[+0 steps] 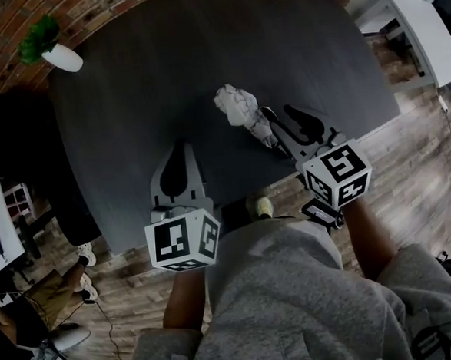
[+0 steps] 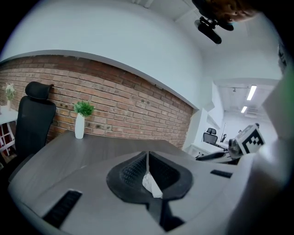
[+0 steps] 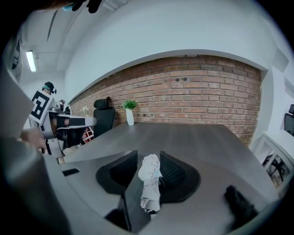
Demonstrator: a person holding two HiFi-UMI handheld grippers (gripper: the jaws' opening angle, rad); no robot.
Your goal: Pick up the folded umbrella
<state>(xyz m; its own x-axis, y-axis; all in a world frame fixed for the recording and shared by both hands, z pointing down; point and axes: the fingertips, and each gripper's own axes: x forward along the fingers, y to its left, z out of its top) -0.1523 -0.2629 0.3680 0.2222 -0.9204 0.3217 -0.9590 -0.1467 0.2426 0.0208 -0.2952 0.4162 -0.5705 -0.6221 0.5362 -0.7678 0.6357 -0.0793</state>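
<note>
Grasping step, I judge: the right gripper's (image 3: 149, 153) jaws stand spread around the folded umbrella (image 1: 241, 111), which lies on the surface (image 1: 164, 79). The left gripper (image 2: 147, 156), near the umbrella, has its jaws pressed together. Next, the right gripper should pinch firmly, then lift.

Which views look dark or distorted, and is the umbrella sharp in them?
Head view: dim, dark corners, the umbrella pale and clear. Left gripper view: strong fisheye, the brick wall bends. Right gripper view: same bend, umbrella fairly sharp, edges soft.

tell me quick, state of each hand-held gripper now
Left hand-held gripper: closed; a small white scrap at its jaws, unidentifiable.
Right hand-held gripper: open; pale grey-white folded fabric umbrella between its jaws, not gripped.
</note>
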